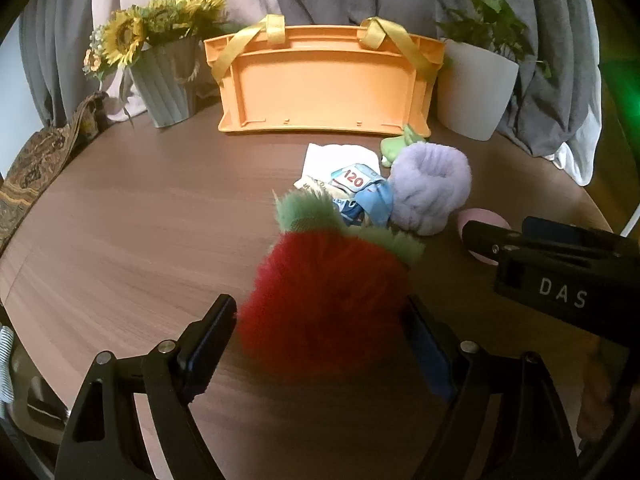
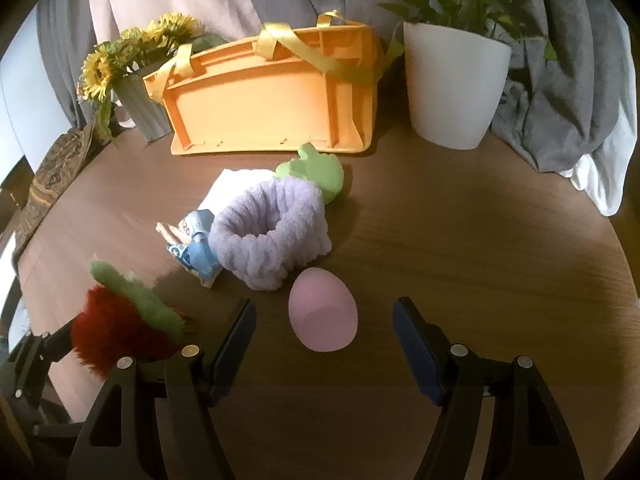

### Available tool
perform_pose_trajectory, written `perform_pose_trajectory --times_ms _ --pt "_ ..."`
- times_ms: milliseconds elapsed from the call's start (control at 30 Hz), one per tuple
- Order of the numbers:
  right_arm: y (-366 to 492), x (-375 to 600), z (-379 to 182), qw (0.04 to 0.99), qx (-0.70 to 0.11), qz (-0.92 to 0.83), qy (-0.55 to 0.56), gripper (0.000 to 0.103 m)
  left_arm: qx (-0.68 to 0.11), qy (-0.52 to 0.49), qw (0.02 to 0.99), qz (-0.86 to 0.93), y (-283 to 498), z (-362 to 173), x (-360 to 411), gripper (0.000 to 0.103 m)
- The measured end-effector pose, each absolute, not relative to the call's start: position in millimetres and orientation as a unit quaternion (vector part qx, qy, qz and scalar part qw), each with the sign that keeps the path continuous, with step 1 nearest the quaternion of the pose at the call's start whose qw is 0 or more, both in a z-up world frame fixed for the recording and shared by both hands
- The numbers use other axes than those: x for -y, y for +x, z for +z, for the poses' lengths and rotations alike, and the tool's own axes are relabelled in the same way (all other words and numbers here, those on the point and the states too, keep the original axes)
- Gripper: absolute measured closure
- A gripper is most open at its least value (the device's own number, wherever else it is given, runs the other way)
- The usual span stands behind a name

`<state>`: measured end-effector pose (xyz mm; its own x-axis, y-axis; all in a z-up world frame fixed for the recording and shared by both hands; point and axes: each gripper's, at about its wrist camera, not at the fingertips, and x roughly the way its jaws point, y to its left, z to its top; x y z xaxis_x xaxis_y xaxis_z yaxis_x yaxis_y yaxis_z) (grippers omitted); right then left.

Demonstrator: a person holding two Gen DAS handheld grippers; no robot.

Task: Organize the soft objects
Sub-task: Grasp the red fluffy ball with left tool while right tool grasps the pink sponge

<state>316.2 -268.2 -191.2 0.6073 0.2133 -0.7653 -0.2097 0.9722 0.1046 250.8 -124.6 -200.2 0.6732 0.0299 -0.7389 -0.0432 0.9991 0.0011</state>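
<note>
A red furry plush with green leaves (image 1: 324, 304) lies on the brown table between the fingers of my left gripper (image 1: 320, 306). The jaws stand wide and the fur is not squeezed. My right gripper (image 2: 325, 305) is open around a pink egg-shaped sponge (image 2: 322, 314) without touching it. Just beyond lie a lavender fluffy band (image 2: 268, 236), a blue printed cloth toy (image 2: 196, 248), a white cloth (image 2: 224, 188) and a green soft toy (image 2: 316, 172). An orange basket (image 1: 324, 84) with yellow straps stands at the back.
A ribbed vase of sunflowers (image 1: 168, 84) stands left of the basket and a white plant pot (image 1: 476, 88) right of it. Grey and pale cloth hangs behind. A patterned cloth (image 1: 36, 168) drapes over the round table's left edge (image 1: 100, 240).
</note>
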Motion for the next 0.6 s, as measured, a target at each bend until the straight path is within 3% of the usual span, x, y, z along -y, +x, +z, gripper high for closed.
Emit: perform_pose_trajectory --times_ms 367,600 --pt "330.5 263.4 -204.8 0.891 -0.437 0.12 0.004 0.032 -0.408 -0.024 0.912 0.015 268.1 -208.8 119.1 0.042" --pt "333.6 259.4 -208.9 0.89 -0.439 0.119 -0.003 0.049 -0.416 -0.033 0.908 0.012 269.5 -212.2 116.0 0.059"
